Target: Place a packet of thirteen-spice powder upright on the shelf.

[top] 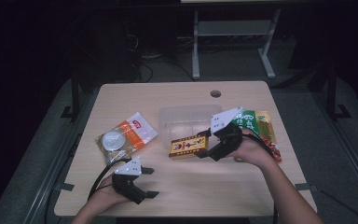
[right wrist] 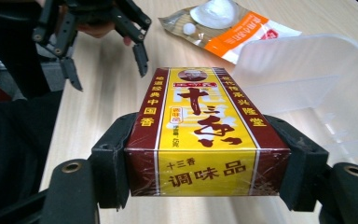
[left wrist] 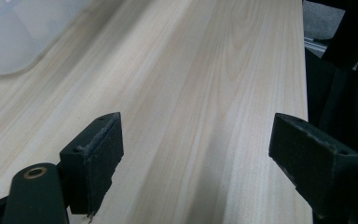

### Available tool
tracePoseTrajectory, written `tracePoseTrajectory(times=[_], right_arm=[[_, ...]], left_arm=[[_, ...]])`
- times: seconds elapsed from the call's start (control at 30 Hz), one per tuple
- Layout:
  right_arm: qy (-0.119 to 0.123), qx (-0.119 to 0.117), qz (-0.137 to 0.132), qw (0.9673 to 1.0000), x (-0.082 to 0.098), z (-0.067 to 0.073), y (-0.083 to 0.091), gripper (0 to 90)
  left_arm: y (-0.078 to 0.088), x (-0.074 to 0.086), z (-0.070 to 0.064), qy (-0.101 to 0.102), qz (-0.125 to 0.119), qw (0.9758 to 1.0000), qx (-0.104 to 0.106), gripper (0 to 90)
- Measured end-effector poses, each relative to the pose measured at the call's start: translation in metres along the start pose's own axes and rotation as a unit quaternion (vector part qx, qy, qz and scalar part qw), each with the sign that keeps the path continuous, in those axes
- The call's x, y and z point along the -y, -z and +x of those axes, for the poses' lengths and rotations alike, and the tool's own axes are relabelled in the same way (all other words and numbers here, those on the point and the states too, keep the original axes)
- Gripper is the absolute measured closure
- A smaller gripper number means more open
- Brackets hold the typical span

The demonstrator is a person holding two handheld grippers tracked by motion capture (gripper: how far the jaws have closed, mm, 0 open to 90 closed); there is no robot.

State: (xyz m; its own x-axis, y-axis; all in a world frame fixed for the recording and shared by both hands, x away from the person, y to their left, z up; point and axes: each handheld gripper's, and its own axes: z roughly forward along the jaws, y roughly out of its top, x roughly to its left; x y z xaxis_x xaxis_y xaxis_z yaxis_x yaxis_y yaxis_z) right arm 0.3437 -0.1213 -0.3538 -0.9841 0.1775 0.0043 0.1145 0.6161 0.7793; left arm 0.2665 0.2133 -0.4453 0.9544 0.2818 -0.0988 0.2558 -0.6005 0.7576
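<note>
A yellow and dark red seasoning box is lifted off the table beside the clear plastic tub. My right gripper is shut on the box, its pads pressing the two long sides. My left gripper rests near the table's front left edge, its jaws wide apart over bare wood with nothing between them. In the right gripper view the left gripper hangs farther off, held by a hand.
An orange and clear snack packet lies left of the tub. Green and yellow packets lie at the table's right side behind my right hand. A round cable hole sits near the far edge. A corner of the tub shows in the left gripper view.
</note>
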Motion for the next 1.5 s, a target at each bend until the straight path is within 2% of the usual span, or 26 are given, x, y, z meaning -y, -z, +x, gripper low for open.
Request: tracePoseTrajectory(times=[0.4,0.5,0.6,0.63,0.7,0.73,0.83,0.9,1.07,1.17,1.4,1.5], right_arm=[[0.001,0.015,0.009,0.9999,-0.021,-0.024,0.002,31.7],[0.009,0.020,0.012,0.9997,-0.027,-0.030,0.002,31.7],[0.004,0.021,0.020,0.9996,-0.033,-0.036,0.001,31.7],[0.012,0.024,0.017,0.9995,-0.034,-0.038,0.000,31.7],[0.004,0.022,0.020,0.9996,-0.037,-0.042,-0.002,31.7],[0.012,0.025,0.024,0.9993,-0.039,-0.044,-0.003,31.7],[0.008,0.029,0.024,0.9993,-0.043,-0.050,-0.008,31.7],[0.022,0.032,0.027,0.9989,-0.045,-0.056,-0.011,31.7],[0.018,0.038,0.029,0.9987,-0.050,-0.064,-0.019,31.6],[0.013,0.039,0.027,0.9988,-0.051,-0.068,-0.024,31.7],[0.014,0.049,0.048,0.9976,-0.049,-0.078,-0.036,31.6],[0.011,0.049,0.046,0.9977,-0.048,-0.083,-0.039,31.6]], left_arm=[[0.000,-0.001,-0.001,0.000,-0.003,1.0000,0.002,17.7],[0.001,-0.001,0.000,-0.002,0.001,1.0000,0.002,17.8],[0.001,-0.001,-0.001,-0.002,0.001,1.0000,0.003,17.8],[0.001,-0.001,-0.001,-0.002,0.001,1.0000,0.002,17.8],[0.001,-0.001,-0.001,-0.004,0.000,1.0000,0.002,17.8],[0.002,-0.001,-0.001,-0.004,-0.001,1.0000,0.002,17.9],[0.002,-0.001,-0.001,0.000,-0.003,1.0000,0.004,17.9],[0.002,-0.001,-0.001,0.000,-0.003,1.0000,0.005,17.9],[0.003,-0.001,-0.001,-0.001,-0.004,1.0000,0.004,17.9],[0.003,-0.001,-0.001,-0.001,-0.005,1.0000,0.005,17.9],[0.003,-0.001,-0.001,0.000,-0.003,1.0000,0.005,17.9],[0.002,-0.001,-0.001,0.000,-0.003,1.0000,0.006,17.9]])
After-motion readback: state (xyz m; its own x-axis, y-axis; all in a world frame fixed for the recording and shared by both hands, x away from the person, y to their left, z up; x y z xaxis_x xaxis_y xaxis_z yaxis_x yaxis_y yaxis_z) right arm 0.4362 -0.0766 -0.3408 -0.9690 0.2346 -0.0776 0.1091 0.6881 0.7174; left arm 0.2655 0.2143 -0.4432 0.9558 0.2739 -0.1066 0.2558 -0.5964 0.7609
